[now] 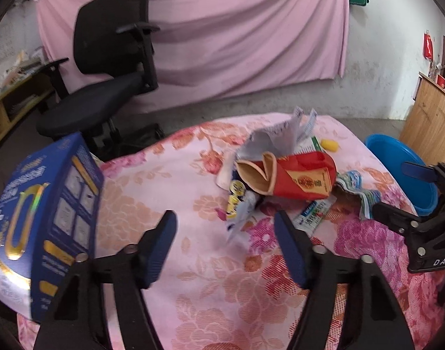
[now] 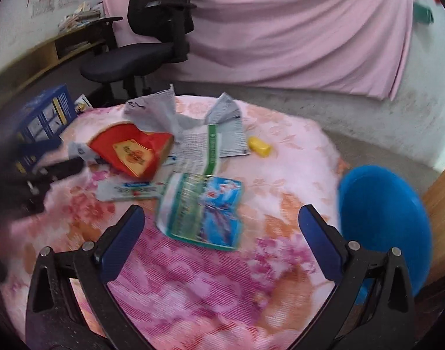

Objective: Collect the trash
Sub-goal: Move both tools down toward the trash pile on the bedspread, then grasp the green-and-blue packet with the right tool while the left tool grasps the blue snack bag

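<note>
While both our left gripper (image 1: 225,242) and right gripper (image 2: 222,242) hover with jaws wide and empty, the light, crinkly blue wrapper (image 2: 203,211) beside the blue bin (image 2: 389,215) looks best pinched at its edge.

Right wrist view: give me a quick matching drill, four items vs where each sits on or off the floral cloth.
Items:
1. yellow piece
2. blue basin
3. blue-green packet
4. blue box

Places:
A. far left edge
B. centre, just ahead of the open right gripper
C. off the right edge
D. far side, alone on the cloth

Pairs: 1-D, 2-C, 3-B, 4-A
</note>
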A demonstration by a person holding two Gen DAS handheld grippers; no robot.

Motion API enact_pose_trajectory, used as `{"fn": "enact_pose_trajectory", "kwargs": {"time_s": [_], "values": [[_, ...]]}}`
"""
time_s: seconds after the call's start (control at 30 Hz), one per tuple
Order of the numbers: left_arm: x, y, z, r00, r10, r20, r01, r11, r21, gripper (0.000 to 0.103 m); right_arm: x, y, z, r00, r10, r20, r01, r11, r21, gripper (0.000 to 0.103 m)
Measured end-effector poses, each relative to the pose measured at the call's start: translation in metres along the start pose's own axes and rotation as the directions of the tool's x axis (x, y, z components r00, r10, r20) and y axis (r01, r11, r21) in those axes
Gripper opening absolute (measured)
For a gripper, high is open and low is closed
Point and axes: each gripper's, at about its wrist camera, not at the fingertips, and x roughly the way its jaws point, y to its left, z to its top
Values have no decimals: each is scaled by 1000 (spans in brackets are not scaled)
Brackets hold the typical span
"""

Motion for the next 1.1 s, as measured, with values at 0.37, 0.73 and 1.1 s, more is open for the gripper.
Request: {"fn": "enact_pose_trajectory", "kwargs": {"time_s": [0.37,0.73,1.1], "values": [[11,10,5,994,-91,-54,86,993,-75,41,24,-12,-3,987,140,-84,-125,979,161,100],[-4,7,4,998,-64,3,64,996,-68,6,12,-12,-8,988,147,-47,-137,977,165,92],[-60,4,-20,975,-37,221,63,992,-113,4,-24,-11,-16,980,172,101,-185,972,142,91]]}}
